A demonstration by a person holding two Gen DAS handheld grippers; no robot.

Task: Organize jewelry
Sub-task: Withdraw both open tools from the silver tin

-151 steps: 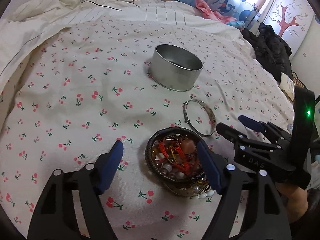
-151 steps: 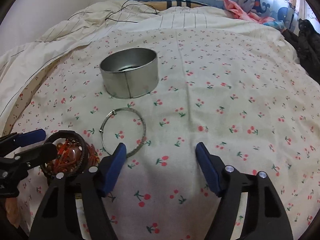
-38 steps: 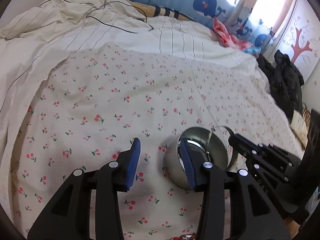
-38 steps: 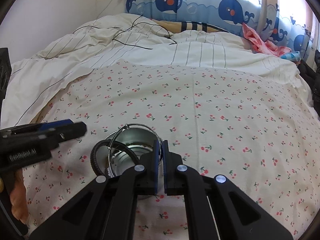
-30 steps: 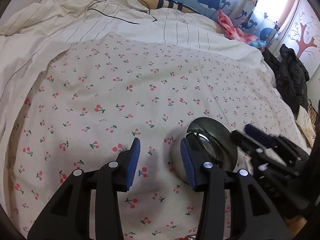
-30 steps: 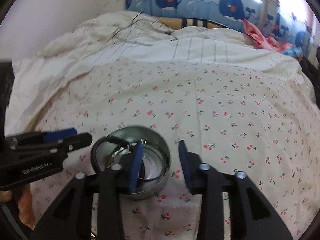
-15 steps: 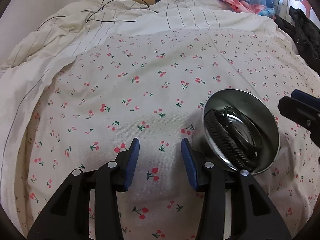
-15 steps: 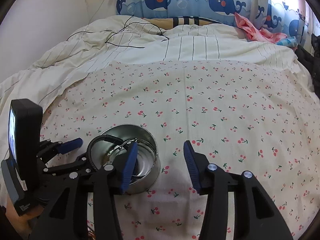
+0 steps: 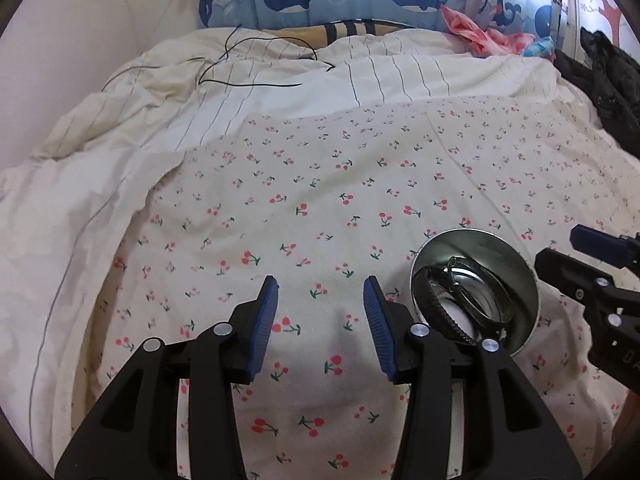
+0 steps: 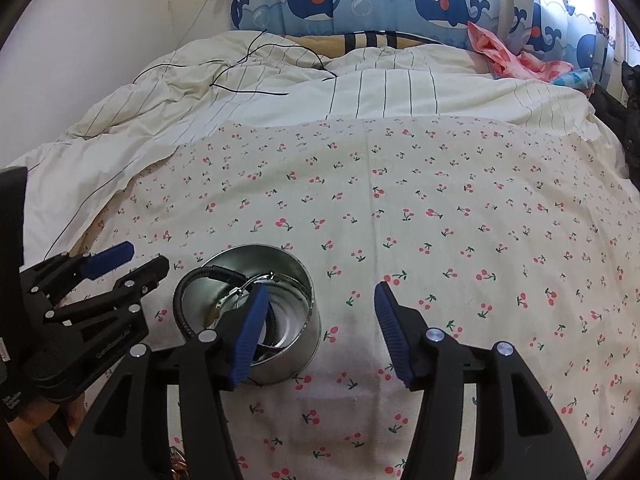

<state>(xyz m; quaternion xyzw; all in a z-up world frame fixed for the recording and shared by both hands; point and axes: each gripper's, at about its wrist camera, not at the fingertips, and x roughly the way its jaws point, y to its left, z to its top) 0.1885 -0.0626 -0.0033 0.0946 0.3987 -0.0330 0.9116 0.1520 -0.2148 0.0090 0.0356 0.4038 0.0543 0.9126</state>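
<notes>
Beside opening right tongs (image 10: pixel 318 312), tin (image 10: pixel 276 276) holds bangles (image 10: pixel 240 284).

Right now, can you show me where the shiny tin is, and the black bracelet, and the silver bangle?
shiny tin (image 10: pixel 298 354): right wrist view, on its outer side wall.
black bracelet (image 9: pixel 434 306): left wrist view, on its braided band inside the tin.
silver bangle (image 9: pixel 486 300): left wrist view, on its metal hoop.

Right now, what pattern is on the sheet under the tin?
Cream with small red cherries on green stems, all over the sheet under the tin. Clearest in the right wrist view.
</notes>
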